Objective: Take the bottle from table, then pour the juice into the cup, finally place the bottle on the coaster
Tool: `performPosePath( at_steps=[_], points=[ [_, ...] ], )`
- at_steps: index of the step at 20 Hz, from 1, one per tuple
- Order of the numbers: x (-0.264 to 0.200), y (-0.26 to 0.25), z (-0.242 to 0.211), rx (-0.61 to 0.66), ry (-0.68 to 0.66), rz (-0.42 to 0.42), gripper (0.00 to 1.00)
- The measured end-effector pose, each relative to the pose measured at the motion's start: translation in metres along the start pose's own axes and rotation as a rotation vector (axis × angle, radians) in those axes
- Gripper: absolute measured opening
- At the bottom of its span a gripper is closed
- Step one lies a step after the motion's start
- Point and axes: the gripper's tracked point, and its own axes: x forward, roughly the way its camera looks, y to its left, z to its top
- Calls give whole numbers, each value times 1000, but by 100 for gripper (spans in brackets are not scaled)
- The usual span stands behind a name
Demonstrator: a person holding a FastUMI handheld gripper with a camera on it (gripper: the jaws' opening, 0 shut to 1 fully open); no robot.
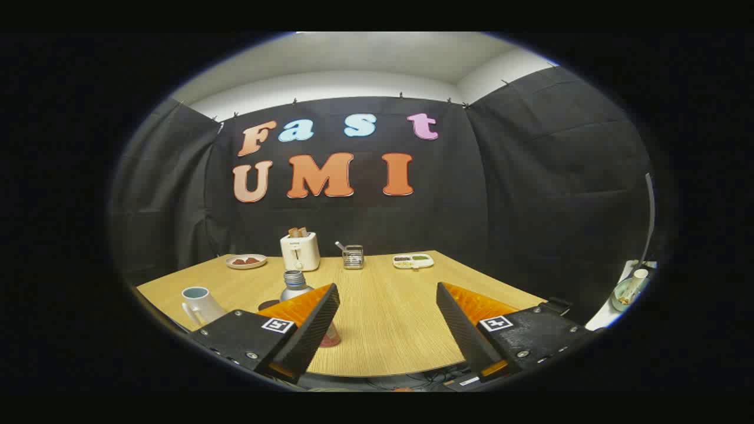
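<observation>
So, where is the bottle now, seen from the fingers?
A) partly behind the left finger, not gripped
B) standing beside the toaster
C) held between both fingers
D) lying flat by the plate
A: the bottle stands upright on the table, partly hidden behind the left finger, and the gripper is wide open.

claw (389, 297) | 2 fingers (306, 327) spread wide apart | nothing between them | level, pointing forward

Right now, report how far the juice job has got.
Nothing looks done. The gripper is open, holding nothing. The bottle stands on the table, partly behind the left finger; the cup stands beside it. Grasping, pouring and the coaster placement all remain.
</observation>
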Motion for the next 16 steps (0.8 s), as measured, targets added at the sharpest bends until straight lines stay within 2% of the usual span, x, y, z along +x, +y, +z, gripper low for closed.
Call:
performPosePath(
  at_steps=[16],
  points=[
    [0,7,-7,0,19,24,98]
  ],
)
